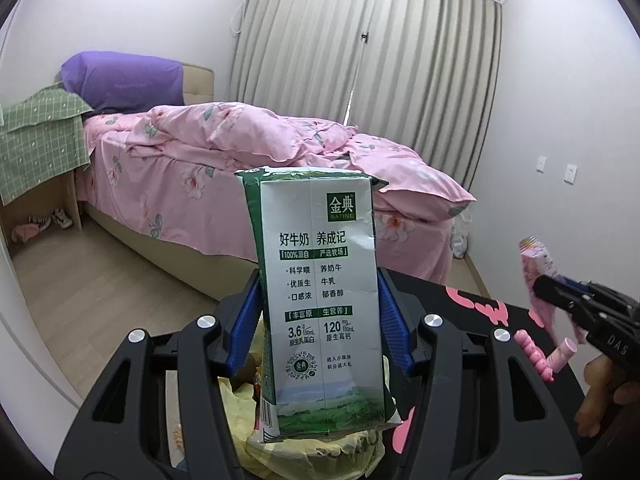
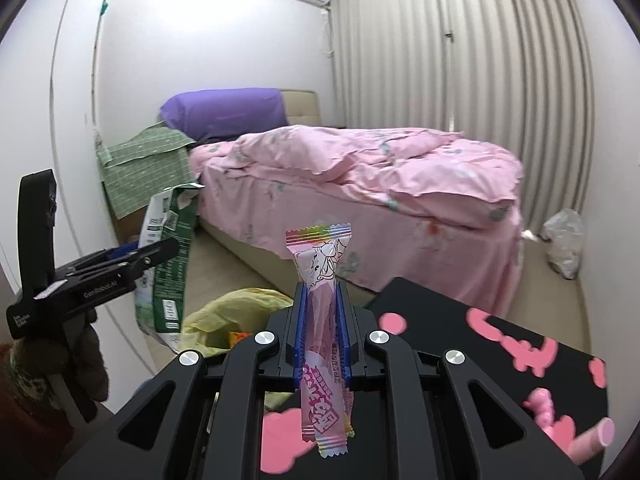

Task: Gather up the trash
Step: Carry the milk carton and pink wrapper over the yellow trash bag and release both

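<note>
My left gripper is shut on a green and white milk carton, held upright over a yellow trash bag. The carton also shows at the left of the right wrist view, above the yellow bag. My right gripper is shut on a pink candy wrapper, held upright above a black table. That wrapper and the right gripper show at the right edge of the left wrist view.
The black table with pink shapes holds a pink toy and a pink tube. A bed with pink bedding stands ahead. A clear plastic bag lies by the curtain.
</note>
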Available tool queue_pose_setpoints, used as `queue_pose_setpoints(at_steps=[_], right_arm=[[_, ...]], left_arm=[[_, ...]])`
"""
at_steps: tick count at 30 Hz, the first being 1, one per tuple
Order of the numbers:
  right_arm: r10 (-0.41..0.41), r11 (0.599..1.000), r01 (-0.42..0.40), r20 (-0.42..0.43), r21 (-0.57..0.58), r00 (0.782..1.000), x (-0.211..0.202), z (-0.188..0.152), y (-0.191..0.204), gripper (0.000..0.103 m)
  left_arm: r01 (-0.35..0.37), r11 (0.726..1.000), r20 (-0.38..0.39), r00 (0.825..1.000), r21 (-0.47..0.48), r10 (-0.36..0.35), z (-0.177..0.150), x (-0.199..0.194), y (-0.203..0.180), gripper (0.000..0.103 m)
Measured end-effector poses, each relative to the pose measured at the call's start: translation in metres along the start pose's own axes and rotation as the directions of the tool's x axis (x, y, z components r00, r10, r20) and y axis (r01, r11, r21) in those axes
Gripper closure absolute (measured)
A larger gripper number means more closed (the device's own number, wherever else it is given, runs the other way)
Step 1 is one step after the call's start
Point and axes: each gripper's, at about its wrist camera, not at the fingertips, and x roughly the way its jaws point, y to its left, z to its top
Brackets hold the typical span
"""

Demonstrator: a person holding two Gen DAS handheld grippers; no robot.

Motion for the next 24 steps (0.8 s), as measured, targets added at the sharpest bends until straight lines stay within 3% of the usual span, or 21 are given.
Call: queue_pose_setpoints(at_steps=[11,19,24], right_arm=[[0.067,0.998,-0.068,-0.066,-0.007,0.996,0.060,-0.014,0.003,0.089],[0.087,0.996,-0.084,-0.113,0.035,0.990,0.095,-0.022,-0.012,0.089],[0.110,0.993,-0.104,-0.130,0.048,0.985,0.112,-0.023,-0.015,0.089]], left_arm=[[-0.020,1.000,-0.011,1.000,-0.008,0.020,-0.030,0.053,0.009,0.051],[-0.044,0.999,-0.119,0.992,0.006,0.045,-0.062,0.122,0.010,0.051],[-0.067,0.997,-0.196,0.979,-0.039,0.058,-0.073,0.129,0.022,0.051]])
